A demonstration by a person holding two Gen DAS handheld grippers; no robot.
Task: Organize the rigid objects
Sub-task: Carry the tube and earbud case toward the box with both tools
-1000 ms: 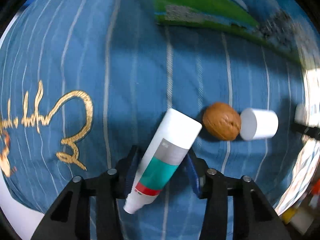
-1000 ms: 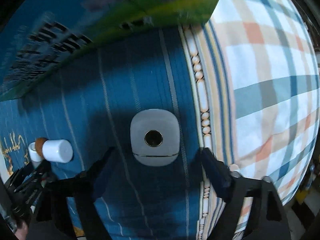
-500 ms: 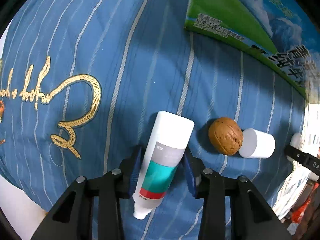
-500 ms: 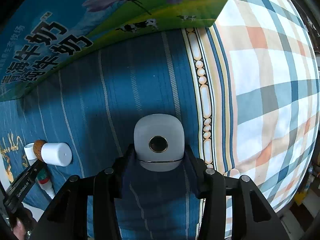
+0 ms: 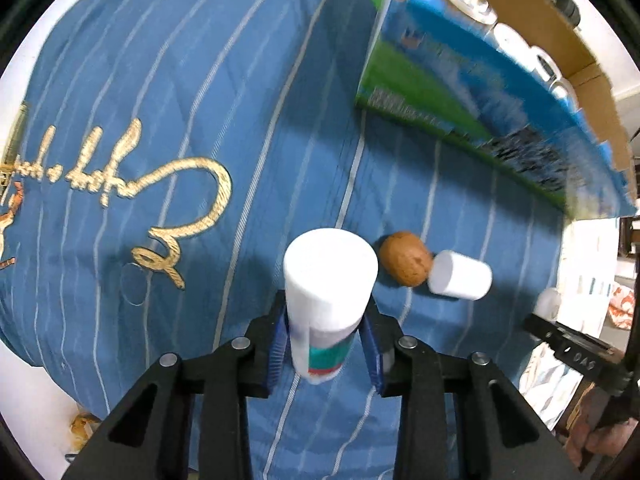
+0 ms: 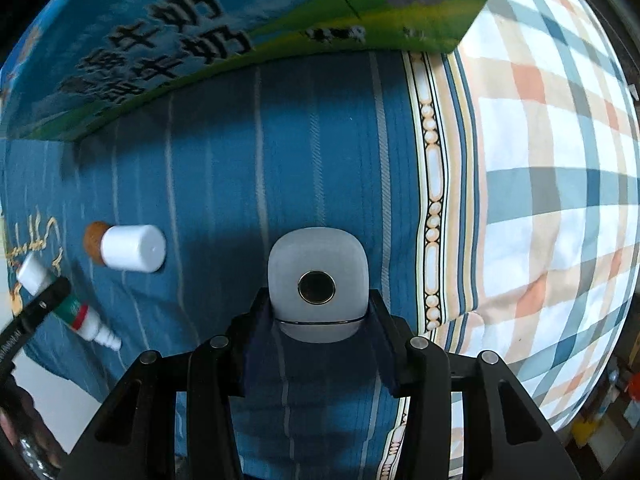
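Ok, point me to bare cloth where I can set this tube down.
Bare striped blue cloth lies between the gold embroidered script and the milk carton box. In the right wrist view, another bare patch runs between the white cap and the beaded border. It is crowded around the walnut, which touches the cap.

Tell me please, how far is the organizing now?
Done: cans already sit in the carton. In hand: left gripper clamps the white tube; right gripper clamps the grey device. Left: walnut and white cap lie on the bedspread.
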